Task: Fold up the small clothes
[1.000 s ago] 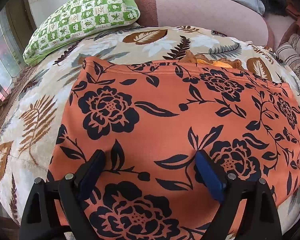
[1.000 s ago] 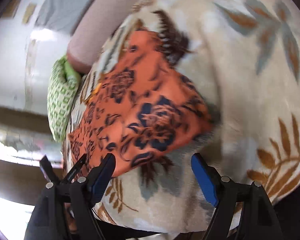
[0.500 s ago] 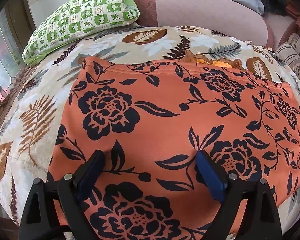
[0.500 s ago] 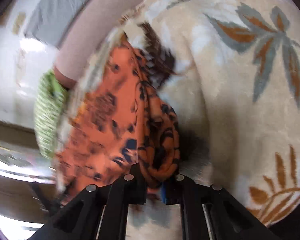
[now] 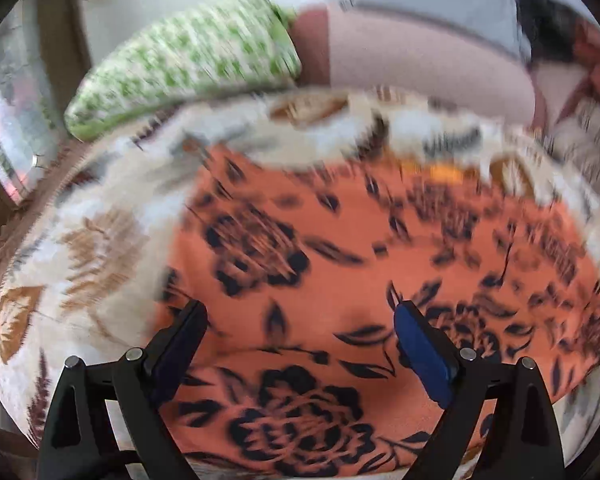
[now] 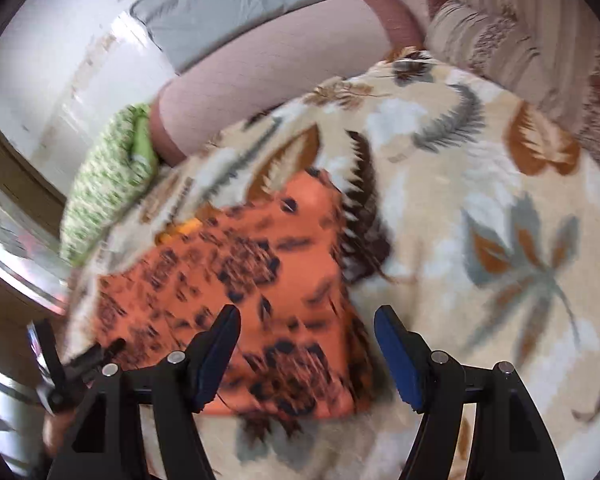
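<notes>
Lying flat, mostly unfolded, on the leaf-print blanket: the orange floral garment. Right gripper just opening, jaws wide, holding nothing; left gripper also spread and empty. Showing only from the right wrist: the garment's right edge, bare blanket beyond.

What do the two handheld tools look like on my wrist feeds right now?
Both look alike. The left tool has two black angular fingers with cut-out slots and silver pivot pins, each tipped with a blue pad. The right tool shows the same black frame, silver pins and blue pads. No cables, markings or sleeves are visible.
</notes>
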A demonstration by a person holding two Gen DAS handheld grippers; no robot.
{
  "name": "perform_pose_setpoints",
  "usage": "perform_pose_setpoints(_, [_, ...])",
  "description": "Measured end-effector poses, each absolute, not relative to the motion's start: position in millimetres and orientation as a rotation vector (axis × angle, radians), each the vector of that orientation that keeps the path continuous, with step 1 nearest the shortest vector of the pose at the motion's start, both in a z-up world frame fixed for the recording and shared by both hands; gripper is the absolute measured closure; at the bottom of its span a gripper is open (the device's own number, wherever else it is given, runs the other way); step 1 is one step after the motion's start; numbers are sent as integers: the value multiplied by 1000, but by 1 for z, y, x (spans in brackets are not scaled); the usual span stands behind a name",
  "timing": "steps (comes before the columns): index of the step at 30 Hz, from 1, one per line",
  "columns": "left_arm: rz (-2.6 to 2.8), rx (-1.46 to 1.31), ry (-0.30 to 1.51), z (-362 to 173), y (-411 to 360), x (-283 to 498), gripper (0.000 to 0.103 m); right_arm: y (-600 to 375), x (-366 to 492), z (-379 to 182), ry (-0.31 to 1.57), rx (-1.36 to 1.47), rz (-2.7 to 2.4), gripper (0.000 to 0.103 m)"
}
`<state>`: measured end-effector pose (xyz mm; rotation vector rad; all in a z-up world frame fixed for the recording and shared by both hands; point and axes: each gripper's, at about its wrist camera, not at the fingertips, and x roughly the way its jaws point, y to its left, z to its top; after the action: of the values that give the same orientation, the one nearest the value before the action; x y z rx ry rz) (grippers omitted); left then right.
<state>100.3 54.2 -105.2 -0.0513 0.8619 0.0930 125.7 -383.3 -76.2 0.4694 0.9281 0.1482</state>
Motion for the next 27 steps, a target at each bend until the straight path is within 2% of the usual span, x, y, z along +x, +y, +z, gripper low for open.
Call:
perform_pose_setpoints(7, [160,-186,869,-101,128,66,9,-384,229,-104,987,496,180,30])
perform_pose_setpoints(11, [130,-222,901,-113,146,47,9,-387,267,-139,1095,516,86,32])
perform_pose_setpoints(13, [94,-261,925,-123,151,44,10,-374,275,-150,1146,469,126,70])
perform_pose_setpoints(14, [74,-283,940,-129,151,45,17,-370,274,-148,1137,437,113,77])
perform_pose_setpoints(15, [53,-288,953,-133,149,46,45,-367,273,-144,1128,414,105,82])
perform_pose_setpoints(16, [42,-269,990,-140,145,49,80,-365,271,-138,1112,391,89,83])
perform_pose_setpoints(17, [56,-252,1023,-147,144,52,82,-363,268,-133,1091,364,66,84])
perform_pose_setpoints(19, [47,-282,1022,-152,147,53,83,-361,272,-140,1110,272,-22,83])
perform_pose_setpoints(20, [41,-306,1028,-151,151,54,84,-359,273,-143,1130,258,-31,76])
perform_pose_setpoints(21, [40,-313,1028,-146,152,52,89,-358,271,-143,1139,255,-39,74])
perform_pose_setpoints(24, [10,-282,970,-125,151,41,89,-349,254,-112,1078,240,-46,69])
perform_pose_setpoints(25, [5,-284,944,-117,153,37,83,-342,243,-94,1035,222,-33,68])
perform_pose_setpoints(26, [7,-297,914,-109,156,33,75,-337,234,-83,1006,223,-5,62])
perform_pose_setpoints(27, [7,-320,881,-101,162,31,48,-326,219,-70,983,233,53,35])
